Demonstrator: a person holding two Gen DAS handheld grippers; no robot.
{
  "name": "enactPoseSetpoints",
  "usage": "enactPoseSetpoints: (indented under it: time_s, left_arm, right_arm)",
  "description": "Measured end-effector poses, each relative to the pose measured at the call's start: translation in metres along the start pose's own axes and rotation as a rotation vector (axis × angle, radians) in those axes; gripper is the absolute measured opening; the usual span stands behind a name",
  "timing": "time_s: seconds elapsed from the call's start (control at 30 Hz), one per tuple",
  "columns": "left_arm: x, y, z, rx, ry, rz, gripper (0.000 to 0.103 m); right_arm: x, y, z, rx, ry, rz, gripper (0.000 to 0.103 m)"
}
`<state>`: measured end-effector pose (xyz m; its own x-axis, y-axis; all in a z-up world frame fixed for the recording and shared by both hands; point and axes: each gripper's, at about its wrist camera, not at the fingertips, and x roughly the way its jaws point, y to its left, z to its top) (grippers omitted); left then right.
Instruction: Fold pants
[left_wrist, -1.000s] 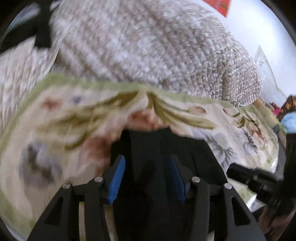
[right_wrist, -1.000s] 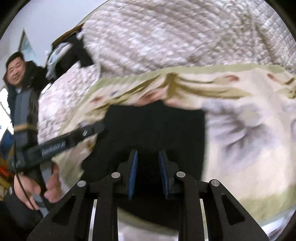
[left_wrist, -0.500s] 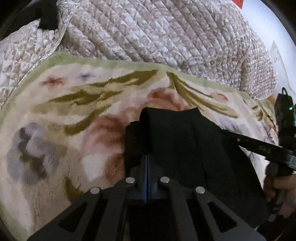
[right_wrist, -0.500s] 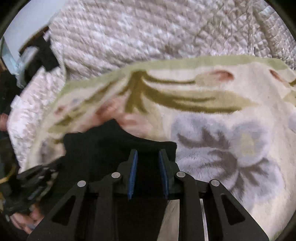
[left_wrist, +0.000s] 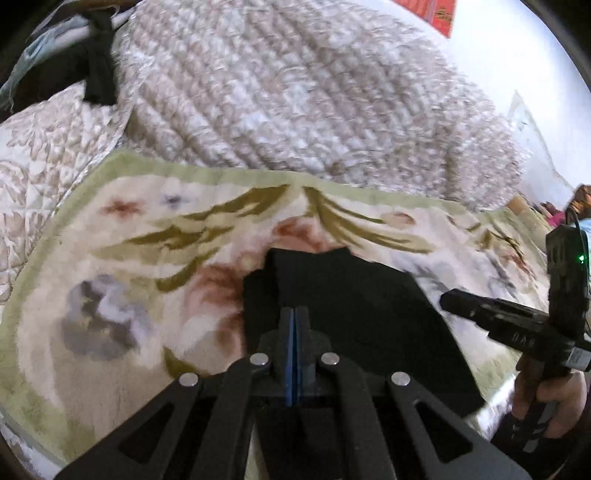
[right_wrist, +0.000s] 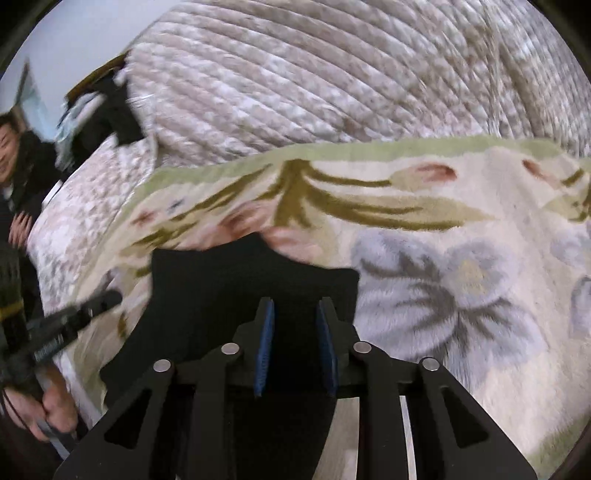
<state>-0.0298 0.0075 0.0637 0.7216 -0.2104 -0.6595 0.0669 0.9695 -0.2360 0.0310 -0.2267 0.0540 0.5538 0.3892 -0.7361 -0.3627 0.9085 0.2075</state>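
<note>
The black pants (left_wrist: 343, 314) lie folded, long side toward 12 o'clock. Left tongs (left_wrist: 293, 317) pinched together, tilted down; right tongs (right_wrist: 293, 314) apart.

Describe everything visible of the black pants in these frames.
The black pants are plain dark cloth with no visible detail, already folded into a compact, roughly rectangular stack with layered edges stepped at its far left corner. They lie flat on the floral blanket, near its front edge. The left tongs, jaws shut, and the right tongs, jaws apart, are both over the near part; whether either grips cloth cannot be told.
</note>
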Motion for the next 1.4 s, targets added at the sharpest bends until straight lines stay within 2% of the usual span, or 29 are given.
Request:
enactPoseSetpoints:
  time_s: [0.17, 0.27, 0.37, 0.77, 0.83, 0.9, 0.93, 1.0, 1.07, 1.1, 1.4]
  left_arm:
    - [-0.002, -0.016, -0.028, 0.038, 0.041, -0.046, 0.003]
    - [0.003, -0.020, -0.049, 0.048, 0.081, -0.038, 0.003]
    - [0.001, -0.023, -0.061, 0.060, 0.054, -0.019, 0.003]
    - [0.000, -0.024, -0.069, 0.049, 0.038, -0.008, 0.004]
    - [0.000, -0.023, -0.065, 0.047, 0.053, -0.020, 0.004]
    - [-0.001, -0.023, -0.062, 0.049, 0.065, -0.032, 0.008]
    - [-0.001, -0.024, -0.061, 0.055, 0.070, -0.039, 0.010]
    - [-0.002, -0.026, -0.058, 0.069, 0.075, -0.055, 0.027]
    - [-0.002, -0.029, -0.054, 0.084, 0.075, -0.065, 0.039]
    - [-0.001, -0.030, -0.051, 0.092, 0.071, -0.063, 0.041]
    - [0.019, -0.017, -0.017, 0.061, 0.083, -0.017, 0.044]
  right_arm:
    - [-0.017, 0.020, -0.036, -0.048, 0.014, 0.005, 0.026]
    - [-0.018, 0.026, -0.057, -0.054, 0.036, 0.022, 0.026]
    - [-0.013, 0.025, -0.079, -0.052, 0.049, 0.007, 0.027]
    - [-0.016, 0.031, -0.084, -0.075, 0.022, -0.021, 0.028]
    - [-0.017, 0.029, -0.082, -0.063, 0.024, -0.002, 0.033]
    - [-0.018, 0.028, -0.079, -0.051, 0.026, 0.029, 0.045]
    - [-0.019, 0.029, -0.078, -0.055, 0.022, 0.027, 0.045]
    - [-0.019, 0.033, -0.075, -0.073, 0.022, 0.014, 0.046]
    - [-0.020, 0.032, -0.071, -0.068, 0.020, 0.015, 0.046]
    - [-0.019, 0.030, -0.069, -0.059, 0.020, 0.019, 0.046]
    - [-0.017, 0.017, -0.033, -0.033, -0.009, 0.021, 0.046]
